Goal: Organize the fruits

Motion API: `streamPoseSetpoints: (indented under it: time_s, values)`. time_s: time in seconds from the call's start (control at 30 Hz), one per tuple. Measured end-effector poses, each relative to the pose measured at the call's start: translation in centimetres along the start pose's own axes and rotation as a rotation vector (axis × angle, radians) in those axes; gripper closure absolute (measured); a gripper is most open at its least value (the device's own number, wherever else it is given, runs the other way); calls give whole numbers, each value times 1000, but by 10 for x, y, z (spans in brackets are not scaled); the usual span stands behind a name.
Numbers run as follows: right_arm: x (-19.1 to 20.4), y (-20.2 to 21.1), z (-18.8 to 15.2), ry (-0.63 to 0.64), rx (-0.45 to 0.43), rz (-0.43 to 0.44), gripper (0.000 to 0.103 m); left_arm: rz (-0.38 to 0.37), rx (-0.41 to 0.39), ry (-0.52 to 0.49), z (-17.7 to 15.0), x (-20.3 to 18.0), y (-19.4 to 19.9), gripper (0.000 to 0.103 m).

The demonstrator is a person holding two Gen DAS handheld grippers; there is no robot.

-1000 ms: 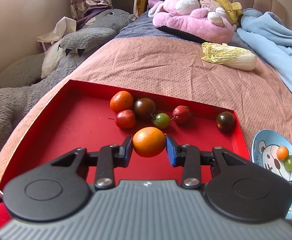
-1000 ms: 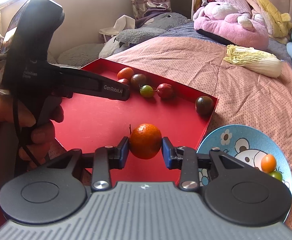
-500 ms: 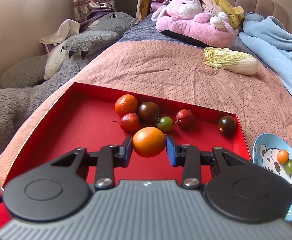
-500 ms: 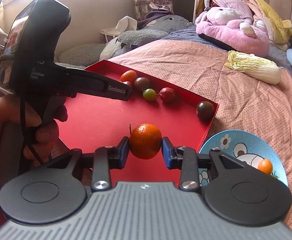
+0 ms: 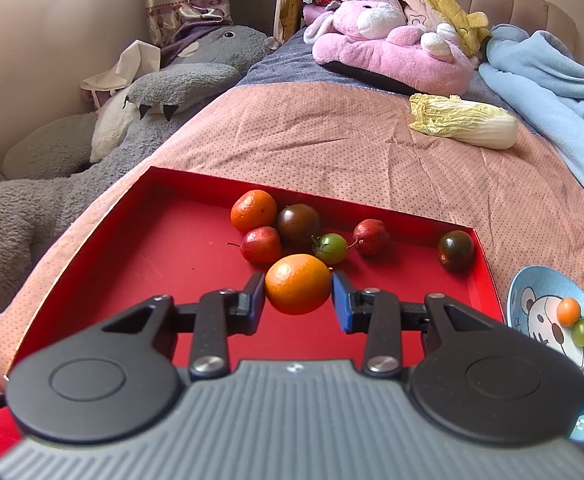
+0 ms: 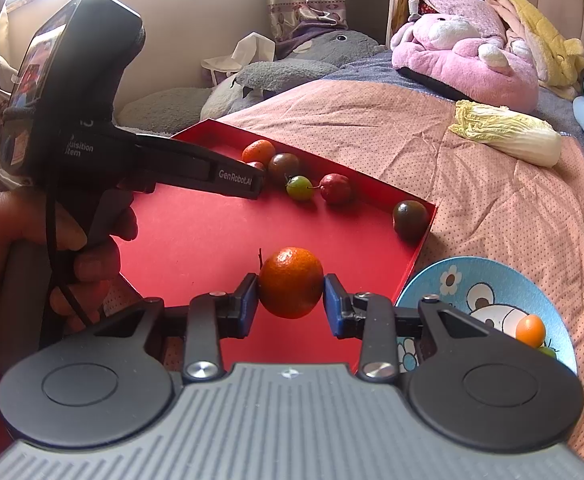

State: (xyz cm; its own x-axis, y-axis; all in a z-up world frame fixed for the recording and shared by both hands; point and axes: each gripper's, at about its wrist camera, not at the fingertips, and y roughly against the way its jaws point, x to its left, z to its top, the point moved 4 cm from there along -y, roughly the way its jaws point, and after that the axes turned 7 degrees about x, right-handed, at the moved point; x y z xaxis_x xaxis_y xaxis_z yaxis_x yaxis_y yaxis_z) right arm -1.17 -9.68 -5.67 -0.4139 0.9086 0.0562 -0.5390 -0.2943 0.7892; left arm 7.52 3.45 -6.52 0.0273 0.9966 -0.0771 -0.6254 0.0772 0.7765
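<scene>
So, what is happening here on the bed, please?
A person is sorting fruit with two handheld tongs. The left tongs grip an orange over the red tray, and the right tongs grip another orange. Six small fruits lie in the tray; two sit in the blue bowl.

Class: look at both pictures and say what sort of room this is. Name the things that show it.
Most likely a bedroom: a bed under a pink dotted quilt, a padded beige headboard, and a pink plush rabbit with a grey plush toy.
</scene>
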Motion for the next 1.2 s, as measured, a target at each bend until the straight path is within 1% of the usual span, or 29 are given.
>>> streamPoseSetpoints:
  time_s: [1.2]
  values:
    - [0,-4,-5,-9,11,11,63,3,1,-5,0,-2,-1,64]
